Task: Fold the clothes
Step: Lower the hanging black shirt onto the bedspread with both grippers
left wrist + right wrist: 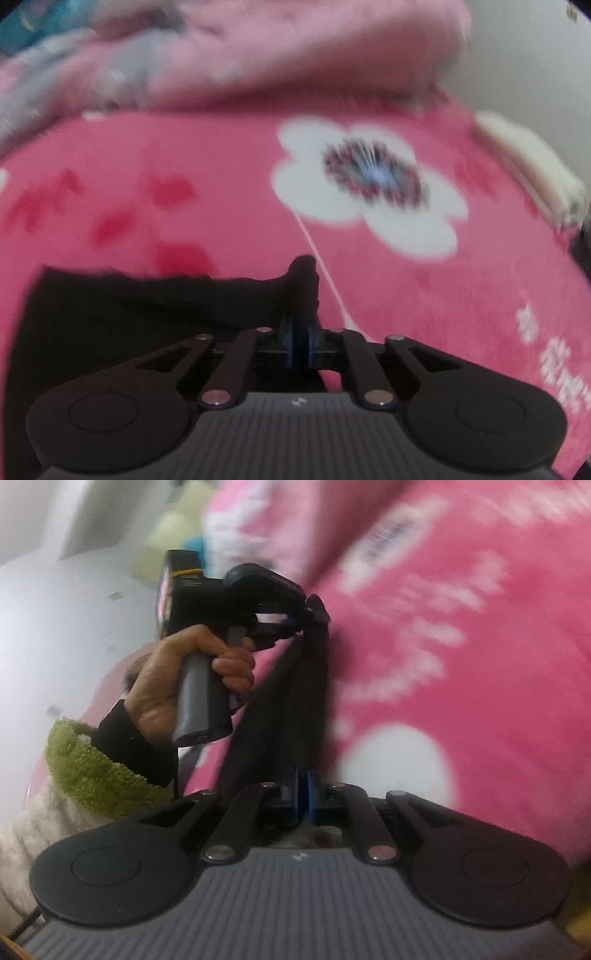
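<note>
A black garment [122, 306] lies at the lower left of the left wrist view, over a pink flowered blanket [192, 177]. My left gripper [300, 345] is shut on a bunched corner of it, which sticks up past the blue fingertips. In the right wrist view the garment [295, 709] hangs stretched as a dark band between both grippers. My right gripper [303, 794] is shut on its near end. The left gripper [295, 622], held by a hand, pinches the far end.
The pink blanket [461, 627] with white flowers fills most of both views. A heaped lighter pink cover [295, 55] lies behind it. A cream object [532, 166] sits at the right edge. A green fluffy sleeve [96, 768] covers the person's left arm.
</note>
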`<action>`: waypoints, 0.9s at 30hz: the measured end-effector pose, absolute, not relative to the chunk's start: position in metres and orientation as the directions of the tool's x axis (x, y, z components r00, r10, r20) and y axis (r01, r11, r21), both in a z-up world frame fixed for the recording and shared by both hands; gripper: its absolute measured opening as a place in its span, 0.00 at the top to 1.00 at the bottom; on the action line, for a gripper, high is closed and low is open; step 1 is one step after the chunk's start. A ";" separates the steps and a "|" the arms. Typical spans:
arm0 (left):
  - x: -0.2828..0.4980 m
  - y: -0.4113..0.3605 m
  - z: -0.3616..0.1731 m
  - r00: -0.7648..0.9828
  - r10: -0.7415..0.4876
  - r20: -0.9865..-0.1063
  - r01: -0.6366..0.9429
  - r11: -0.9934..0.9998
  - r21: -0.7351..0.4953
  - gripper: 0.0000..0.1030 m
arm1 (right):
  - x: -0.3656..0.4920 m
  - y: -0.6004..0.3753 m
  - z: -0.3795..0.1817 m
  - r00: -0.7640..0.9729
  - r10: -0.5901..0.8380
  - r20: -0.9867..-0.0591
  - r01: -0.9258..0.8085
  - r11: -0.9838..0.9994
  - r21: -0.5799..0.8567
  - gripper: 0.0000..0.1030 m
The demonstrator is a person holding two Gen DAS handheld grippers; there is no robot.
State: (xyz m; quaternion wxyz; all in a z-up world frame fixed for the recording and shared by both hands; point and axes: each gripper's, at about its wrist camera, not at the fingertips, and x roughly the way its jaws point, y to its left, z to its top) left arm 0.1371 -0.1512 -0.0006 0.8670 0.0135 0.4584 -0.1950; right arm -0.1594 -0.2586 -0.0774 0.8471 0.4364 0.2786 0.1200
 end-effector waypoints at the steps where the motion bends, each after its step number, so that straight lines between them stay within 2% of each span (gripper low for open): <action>1: 0.136 -0.155 -0.009 0.492 -0.333 -0.804 0.358 0.920 -0.162 0.74 | -0.161 -0.262 -0.082 0.815 0.449 -0.366 0.052 0.572 0.819 0.97; 3: 0.133 -0.147 -0.004 0.492 -0.383 -0.782 0.374 0.904 -0.207 0.64 | -0.163 -0.265 -0.084 0.817 0.453 -0.356 0.045 0.567 0.823 0.97; 5: 0.131 -0.137 0.007 0.484 -0.423 -0.766 0.376 0.891 -0.255 0.61 | -0.161 -0.266 -0.084 0.817 0.463 -0.343 0.039 0.550 0.834 0.97; 7: 0.122 -0.121 0.025 0.496 -0.457 -0.738 0.370 0.881 -0.296 0.53 | -0.156 -0.268 -0.087 0.812 0.474 -0.341 0.043 0.534 0.844 0.97; 10: 0.099 -0.085 0.058 0.554 -0.482 -0.679 0.374 0.872 -0.315 0.47 | -0.155 -0.271 -0.090 0.803 0.492 -0.337 0.044 0.514 0.856 0.97; 14: 0.052 -0.020 0.092 0.624 -0.455 -0.635 0.344 0.890 -0.299 0.45 | -0.156 -0.277 -0.090 0.794 0.514 -0.325 0.029 0.501 0.865 0.94; 17: 0.008 0.032 0.099 0.662 -0.407 -0.629 0.290 0.913 -0.287 0.43 | -0.153 -0.283 -0.088 0.779 0.534 -0.329 0.016 0.507 0.862 0.93; 22: -0.056 0.094 0.068 0.670 -0.378 -0.638 0.220 0.923 -0.316 0.45 | -0.145 -0.281 -0.080 0.744 0.551 -0.378 -0.004 0.569 0.822 0.87; 27: -0.081 0.113 0.027 0.660 -0.413 -0.628 0.191 0.900 -0.391 0.45 | -0.140 -0.278 -0.072 0.695 0.578 -0.428 -0.013 0.605 0.796 0.78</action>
